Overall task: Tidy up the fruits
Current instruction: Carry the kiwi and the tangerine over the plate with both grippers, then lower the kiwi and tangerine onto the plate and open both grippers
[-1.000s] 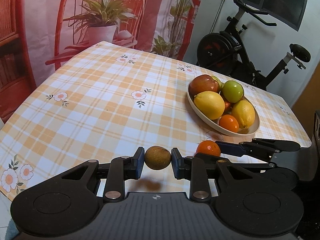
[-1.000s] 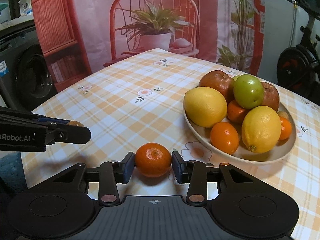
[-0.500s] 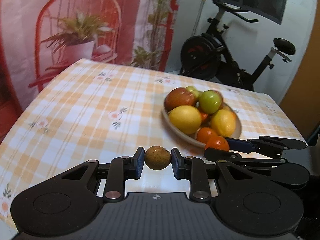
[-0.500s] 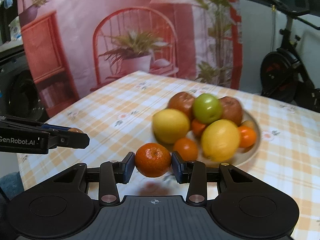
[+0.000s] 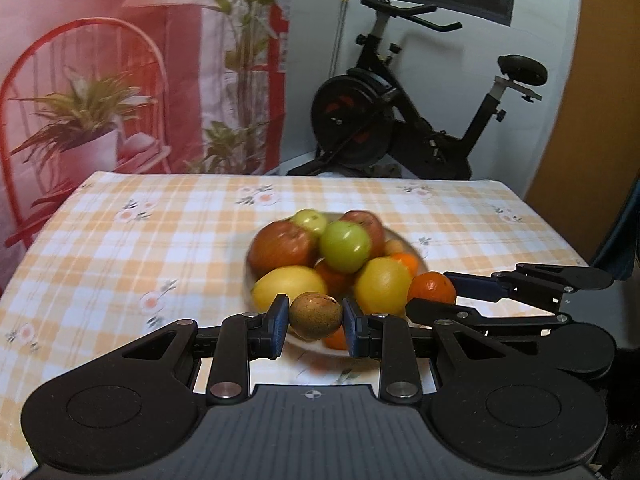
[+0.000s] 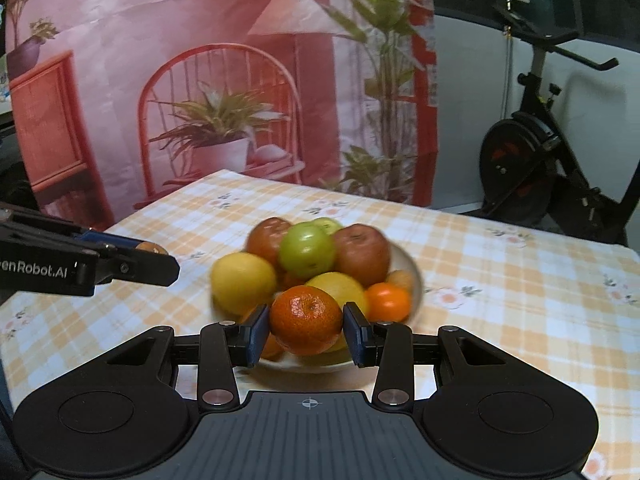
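Observation:
My left gripper (image 5: pixel 315 322) is shut on a small brown fruit (image 5: pixel 316 315), held in the air in front of the fruit bowl (image 5: pixel 416 252). My right gripper (image 6: pixel 305 330) is shut on an orange mandarin (image 6: pixel 306 320), also lifted before the bowl (image 6: pixel 412 280). The bowl is heaped with red apples, green apples, yellow lemons and small oranges. In the left wrist view the right gripper (image 5: pixel 434 294) shows at the right with the mandarin (image 5: pixel 431 287) between its fingers. In the right wrist view the left gripper's fingers (image 6: pixel 132 266) reach in from the left.
The bowl stands on a table with an orange-checked flowered cloth (image 5: pixel 160 248). Behind the table hang a printed red backdrop (image 6: pixel 200 80) and stands an exercise bike (image 5: pixel 400 128). The table's right edge (image 6: pixel 624 272) lies beyond the bowl.
Both grippers have risen and swung toward the bowl, each still holding its fruit. The bowl now sits centred straight ahead in both views.

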A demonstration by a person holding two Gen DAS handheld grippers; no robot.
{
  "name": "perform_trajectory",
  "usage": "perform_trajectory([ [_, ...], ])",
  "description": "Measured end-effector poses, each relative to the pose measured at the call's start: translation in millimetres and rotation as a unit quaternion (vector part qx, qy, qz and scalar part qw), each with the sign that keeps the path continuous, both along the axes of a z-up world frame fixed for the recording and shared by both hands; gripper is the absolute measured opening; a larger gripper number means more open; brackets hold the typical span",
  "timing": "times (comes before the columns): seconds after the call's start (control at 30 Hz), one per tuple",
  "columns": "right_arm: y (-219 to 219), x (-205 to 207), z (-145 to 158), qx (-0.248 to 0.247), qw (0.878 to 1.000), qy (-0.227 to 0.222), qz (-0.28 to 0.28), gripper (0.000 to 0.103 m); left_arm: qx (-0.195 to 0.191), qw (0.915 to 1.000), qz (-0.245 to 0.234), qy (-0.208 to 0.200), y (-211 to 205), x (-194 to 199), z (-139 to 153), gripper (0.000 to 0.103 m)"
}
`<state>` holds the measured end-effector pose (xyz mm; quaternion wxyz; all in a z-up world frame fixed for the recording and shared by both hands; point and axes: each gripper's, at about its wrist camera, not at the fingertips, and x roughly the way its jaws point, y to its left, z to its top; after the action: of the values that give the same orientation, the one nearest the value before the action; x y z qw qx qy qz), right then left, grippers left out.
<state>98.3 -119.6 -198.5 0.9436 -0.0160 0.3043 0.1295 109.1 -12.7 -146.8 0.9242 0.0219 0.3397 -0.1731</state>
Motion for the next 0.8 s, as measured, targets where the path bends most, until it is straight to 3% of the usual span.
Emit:
perform_trajectory([
  [0.33,-31.3,22.6,-8.0,-0.012,1.000,-0.002,-0.017,0.037,0.018,0.9995,-0.027,0.003,-32.6,31.9,-12.7,0.031],
  [0.8,-41.9,50.0,-19.4,-0.013,1.000,-0.009,-0.016,0.037,0.020,0.9991,-0.029,0.022,-40.5,52.0,-25.8,0.031],
])
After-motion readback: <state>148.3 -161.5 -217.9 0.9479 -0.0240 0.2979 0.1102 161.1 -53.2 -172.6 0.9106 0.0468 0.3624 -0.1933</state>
